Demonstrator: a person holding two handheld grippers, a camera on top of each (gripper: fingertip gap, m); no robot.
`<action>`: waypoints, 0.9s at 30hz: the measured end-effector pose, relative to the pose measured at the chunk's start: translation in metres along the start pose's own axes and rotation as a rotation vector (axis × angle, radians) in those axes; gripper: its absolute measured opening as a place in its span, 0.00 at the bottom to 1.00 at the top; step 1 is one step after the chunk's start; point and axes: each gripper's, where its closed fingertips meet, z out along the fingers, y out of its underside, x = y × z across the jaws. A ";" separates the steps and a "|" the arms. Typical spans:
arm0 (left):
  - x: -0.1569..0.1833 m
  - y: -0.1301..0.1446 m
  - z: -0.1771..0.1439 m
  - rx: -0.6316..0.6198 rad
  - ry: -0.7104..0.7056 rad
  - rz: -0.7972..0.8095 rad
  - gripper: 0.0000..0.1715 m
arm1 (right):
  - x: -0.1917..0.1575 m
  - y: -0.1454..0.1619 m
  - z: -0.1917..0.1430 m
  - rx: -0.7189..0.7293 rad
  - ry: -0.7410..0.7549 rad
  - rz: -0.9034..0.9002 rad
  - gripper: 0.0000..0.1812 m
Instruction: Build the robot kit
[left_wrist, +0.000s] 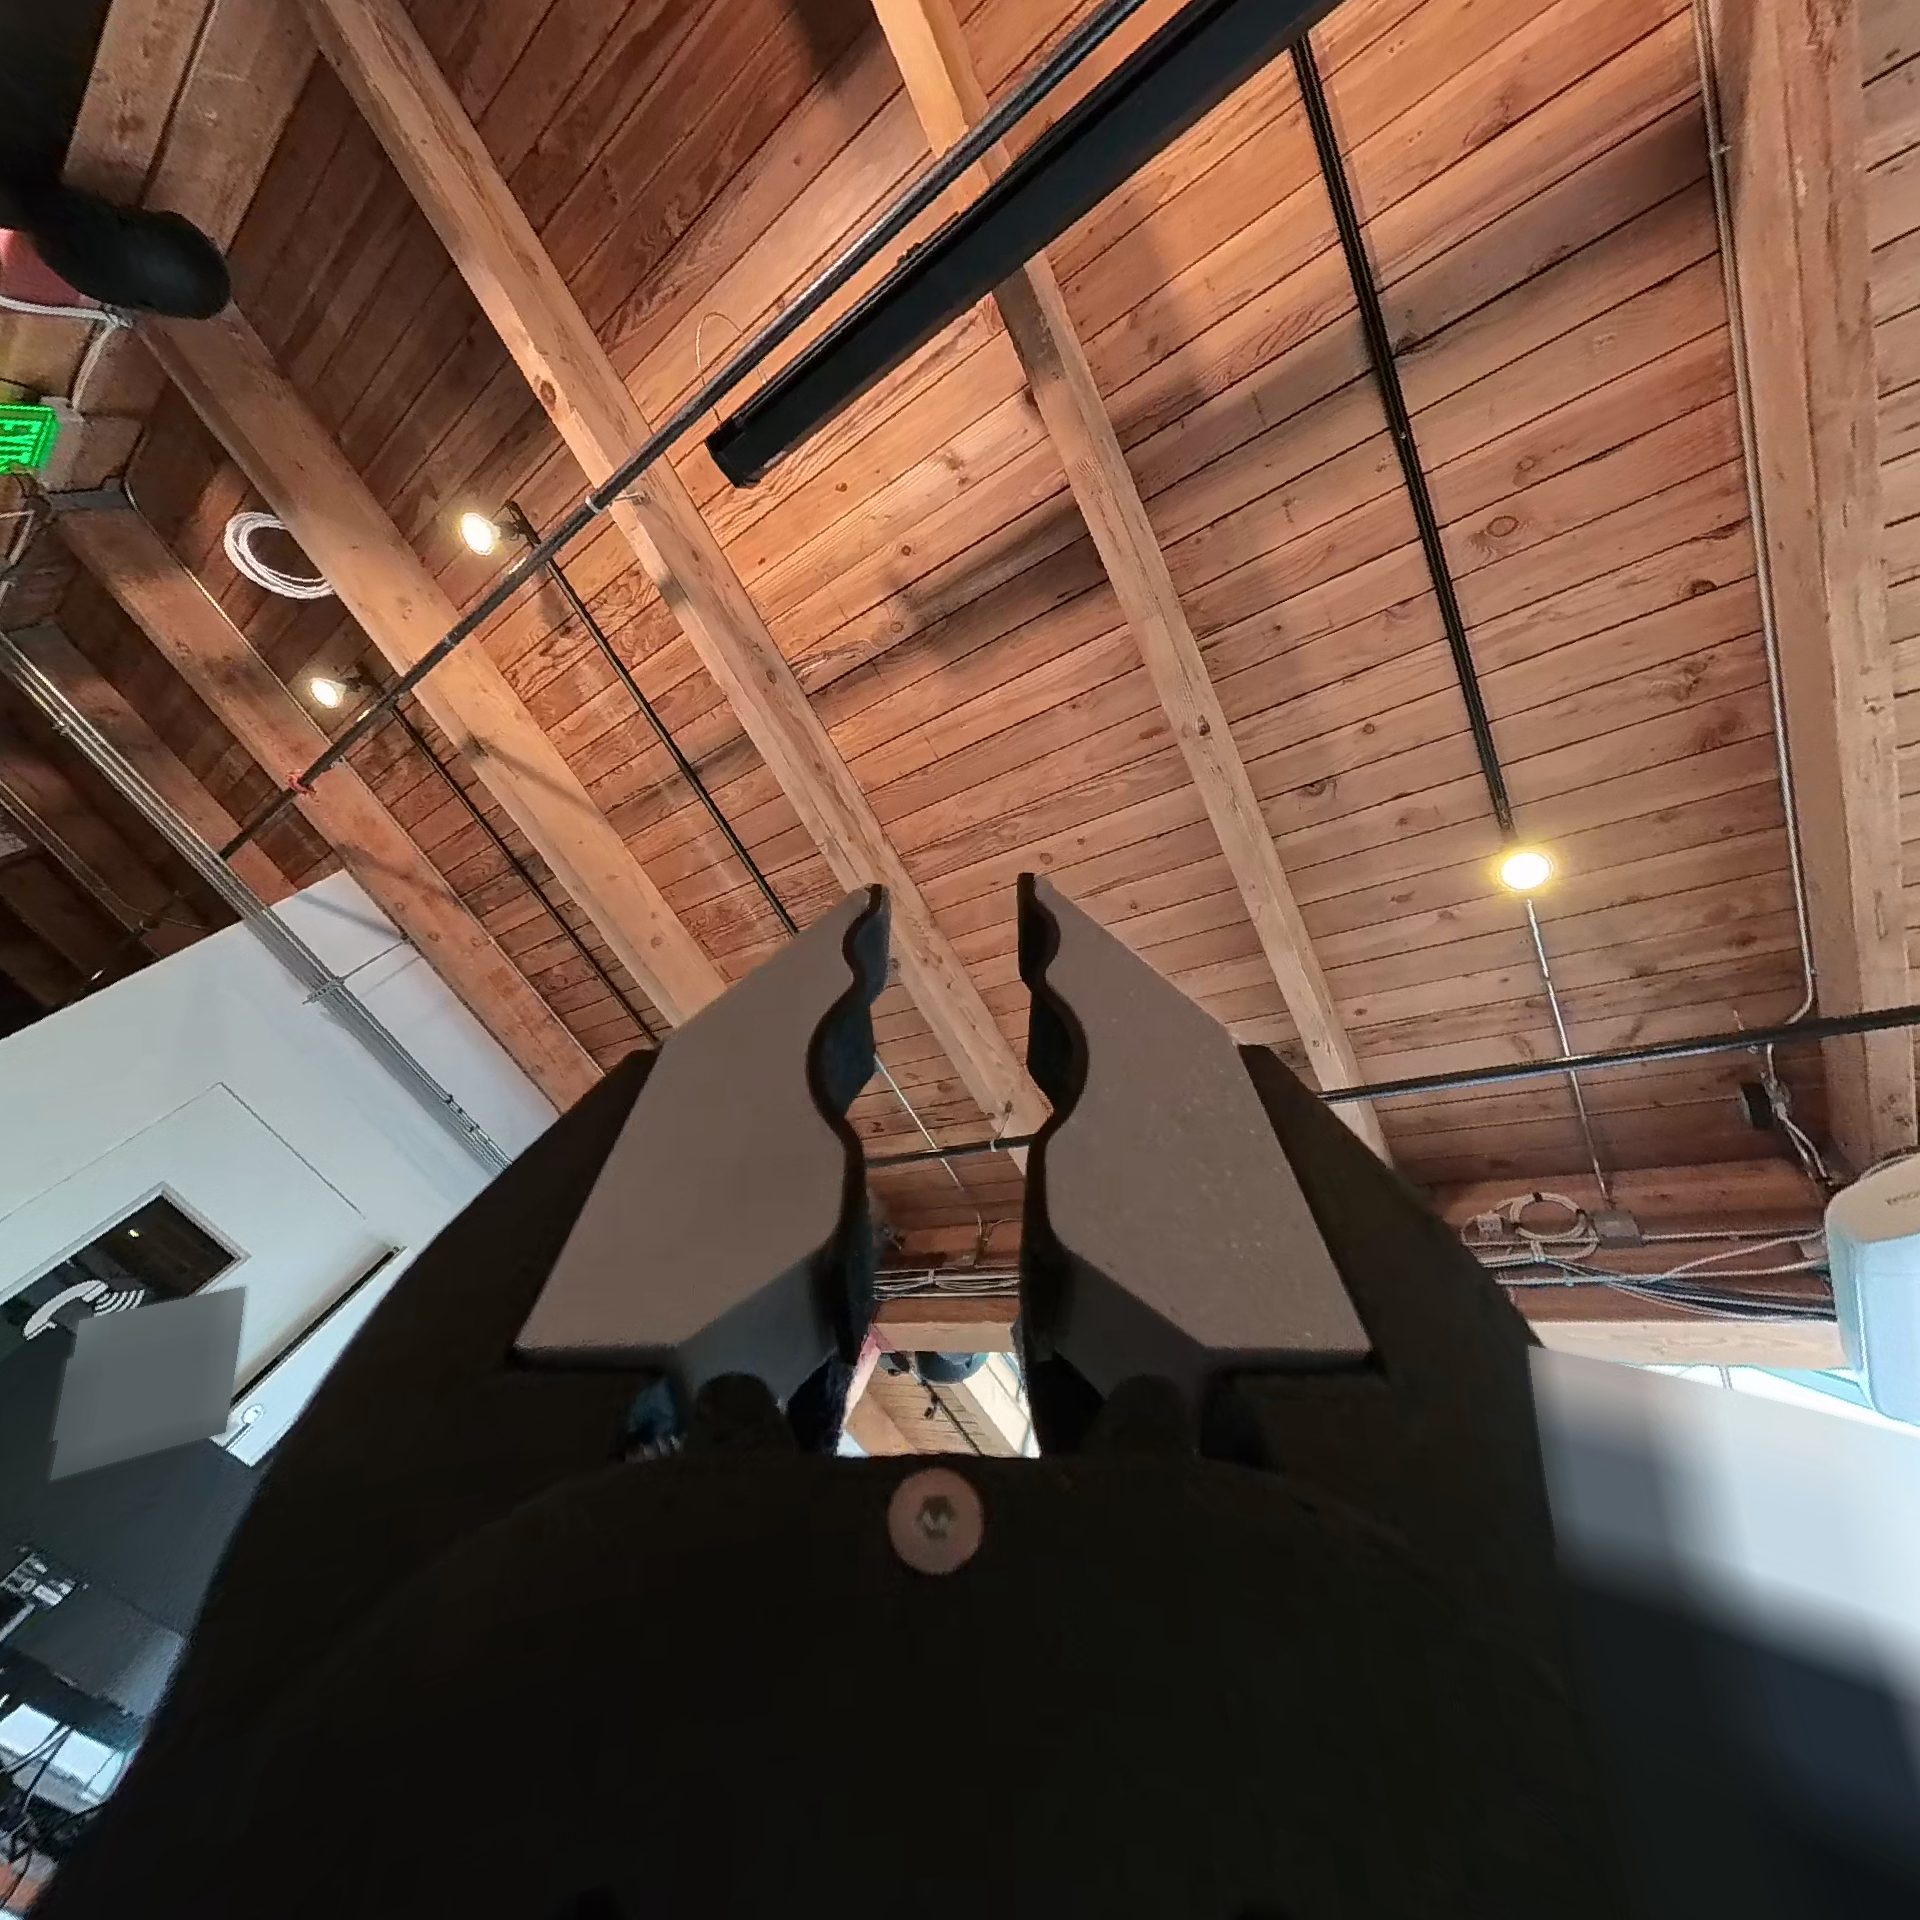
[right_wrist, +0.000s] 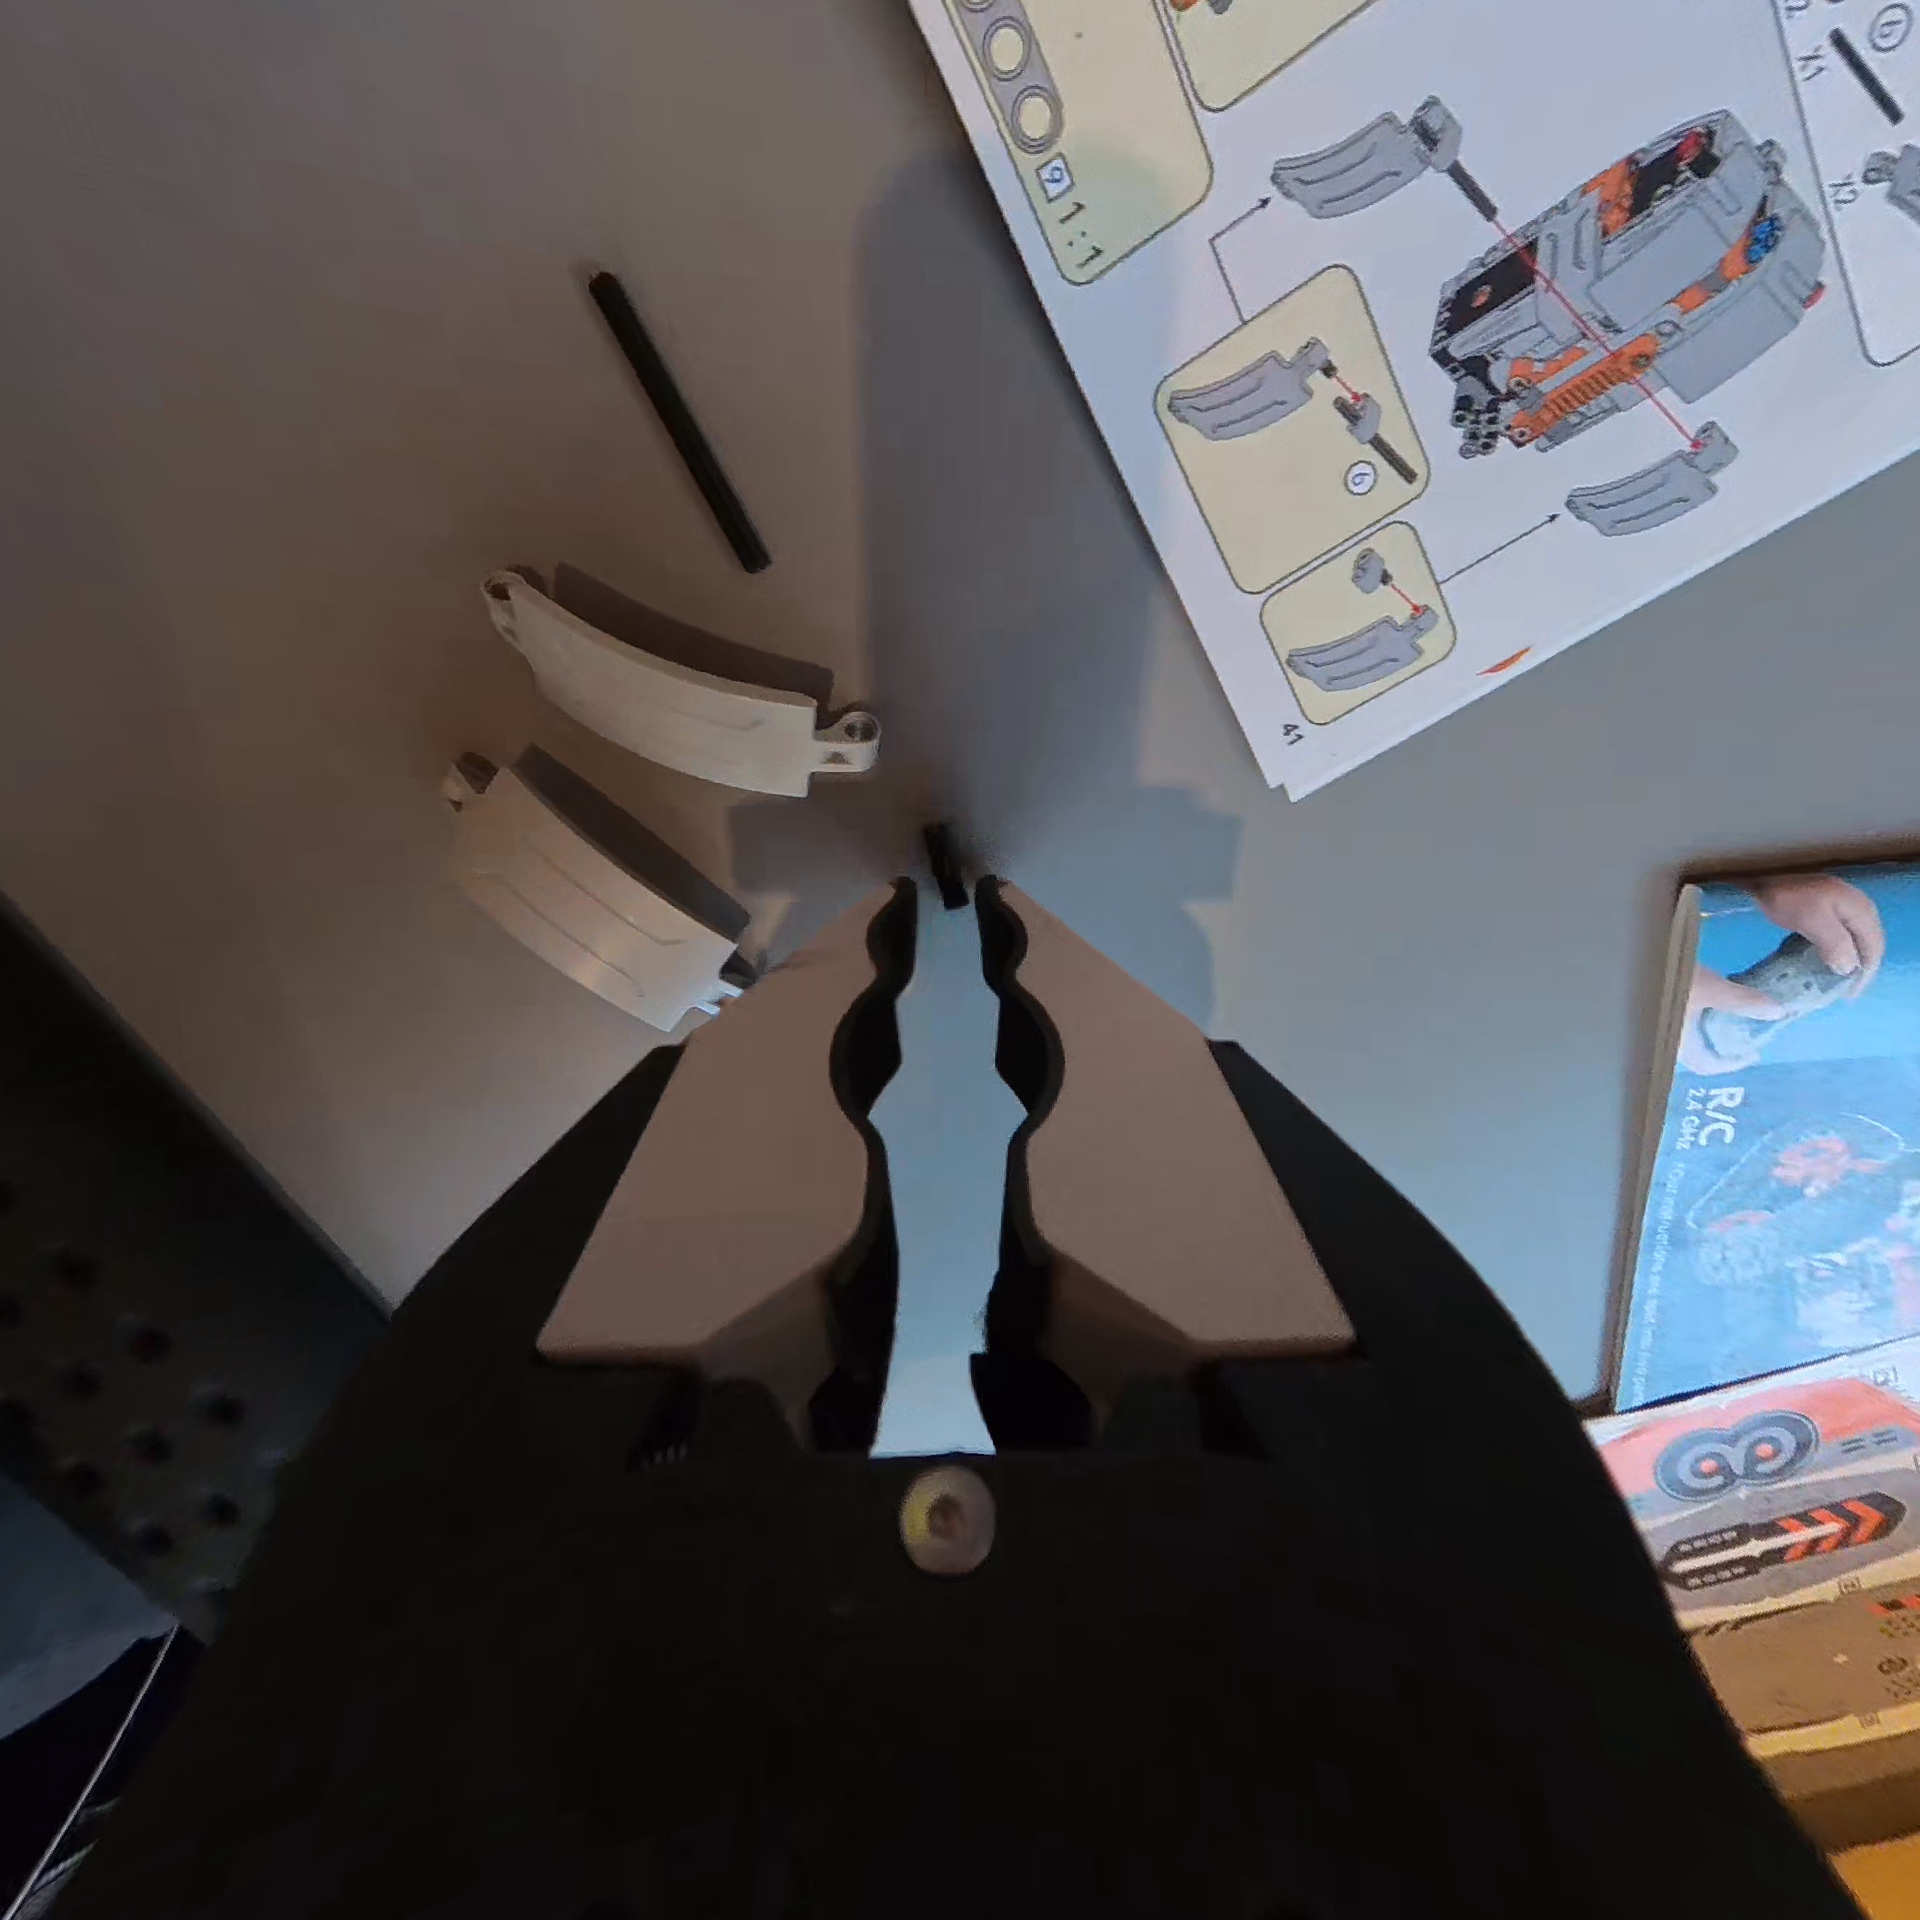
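My right gripper (right_wrist: 945, 888) hangs over a grey table (right_wrist: 312, 312), its jaws a narrow gap apart. A small black pin (right_wrist: 943, 862) lies on the table right at the fingertips, its near end between them, and I see no firm grip on it. Two white curved panels lie to the left, one farther away (right_wrist: 675, 691) and one closer (right_wrist: 592, 899) beside the left finger. A long black axle (right_wrist: 677, 421) lies beyond them. My left gripper (left_wrist: 954, 909) points up at a wooden ceiling (left_wrist: 1143, 582), open and empty.
A printed instruction sheet (right_wrist: 1455, 364) lies at the far right of the table. A toy box with blue and orange pictures (right_wrist: 1787, 1195) stands at the right edge. A dark perforated surface (right_wrist: 125, 1351) borders the table on the left. My hands' fingertips stand some 75 cm from each other. The long black axle (right_wrist: 677, 421) sits 9 cm or so from the ends of my right fingers.
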 end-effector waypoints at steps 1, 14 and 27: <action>-0.001 -0.001 0.000 0.003 -0.004 -0.001 0.13 | -0.001 -0.002 -0.002 0.014 -0.012 0.005 0.07; 0.002 -0.021 -0.008 0.057 -0.011 0.018 0.14 | -0.120 -0.241 -0.144 0.579 -0.246 -0.469 0.22; -0.008 -0.032 -0.012 0.093 -0.046 0.026 0.14 | -0.230 -0.374 -0.008 0.078 -0.395 -1.121 0.01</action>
